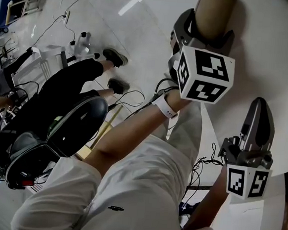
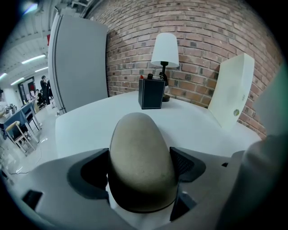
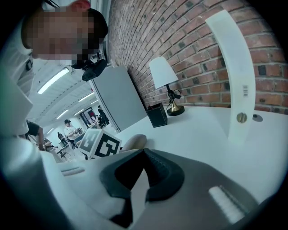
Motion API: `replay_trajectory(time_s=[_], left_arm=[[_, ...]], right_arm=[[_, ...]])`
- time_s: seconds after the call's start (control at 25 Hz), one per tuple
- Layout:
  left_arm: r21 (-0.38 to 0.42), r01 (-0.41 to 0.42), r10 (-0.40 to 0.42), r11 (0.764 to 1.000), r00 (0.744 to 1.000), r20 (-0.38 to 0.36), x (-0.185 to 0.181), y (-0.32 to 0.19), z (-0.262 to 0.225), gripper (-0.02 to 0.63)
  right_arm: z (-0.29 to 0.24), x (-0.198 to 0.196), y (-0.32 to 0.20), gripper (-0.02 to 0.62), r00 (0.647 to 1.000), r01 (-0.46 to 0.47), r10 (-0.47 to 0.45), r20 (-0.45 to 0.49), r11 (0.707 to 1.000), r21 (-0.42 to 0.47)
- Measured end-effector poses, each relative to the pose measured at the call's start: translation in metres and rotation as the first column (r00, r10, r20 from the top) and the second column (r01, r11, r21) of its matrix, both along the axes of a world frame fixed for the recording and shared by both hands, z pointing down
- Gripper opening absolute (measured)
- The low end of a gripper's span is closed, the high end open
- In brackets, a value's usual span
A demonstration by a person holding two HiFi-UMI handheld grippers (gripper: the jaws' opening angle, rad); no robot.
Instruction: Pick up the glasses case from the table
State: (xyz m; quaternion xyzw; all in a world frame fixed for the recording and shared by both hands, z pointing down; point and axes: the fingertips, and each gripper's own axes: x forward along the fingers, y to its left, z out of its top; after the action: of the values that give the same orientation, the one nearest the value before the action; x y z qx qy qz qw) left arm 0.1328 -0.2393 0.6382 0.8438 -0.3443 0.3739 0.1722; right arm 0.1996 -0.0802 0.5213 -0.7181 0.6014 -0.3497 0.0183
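Observation:
The glasses case (image 1: 214, 13) is a beige, rounded oval shell over the white round table (image 1: 277, 63). My left gripper (image 1: 206, 28) is shut on it, with the dark pads pressed against both of its sides. In the left gripper view the glasses case (image 2: 139, 157) fills the space between the jaws of the left gripper (image 2: 140, 167). From the right gripper view, the case (image 3: 134, 142) shows beside the left gripper's marker cube (image 3: 100, 144). I cannot tell whether it rests on the table or hangs above it. My right gripper (image 1: 261, 110) hovers nearer the table edge, shut and empty (image 3: 144, 152).
At the table's far side by the brick wall stand a white lamp (image 2: 164, 51), a black box (image 2: 151, 93) and a leaning white panel (image 2: 231, 90). A seated person (image 1: 60, 105) and cables on the floor (image 1: 130, 98) lie left of the table edge.

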Motion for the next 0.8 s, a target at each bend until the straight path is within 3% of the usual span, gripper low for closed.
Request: replay_trajectory(time_s=[0.28, 0.56, 0.8], left_arm=[[0.015, 0.043, -0.043, 0.999, 0.999, -0.022, 0.004, -0.010, 0.001, 0.402], [-0.025, 0.066, -0.067, 0.998, 0.997, -0.050, -0.019, -0.061, 0.003, 0.400], [-0.014, 0.056, -0.057, 0.998, 0.996, -0.071, -0.011, 0.000, -0.002, 0.397]], right_arm=[[-0.002, 0.000, 0.002, 0.009, 1.000, -0.001, 0.001, 0.005, 1.000, 0.004], [-0.005, -0.019, -0.040, 0.009, 1.000, 0.000, 0.000, 0.000, 1.000, 0.006], [-0.010, -0.007, 0.020, 0.009, 1.000, 0.000, 0.000, -0.010, 1.000, 0.024]])
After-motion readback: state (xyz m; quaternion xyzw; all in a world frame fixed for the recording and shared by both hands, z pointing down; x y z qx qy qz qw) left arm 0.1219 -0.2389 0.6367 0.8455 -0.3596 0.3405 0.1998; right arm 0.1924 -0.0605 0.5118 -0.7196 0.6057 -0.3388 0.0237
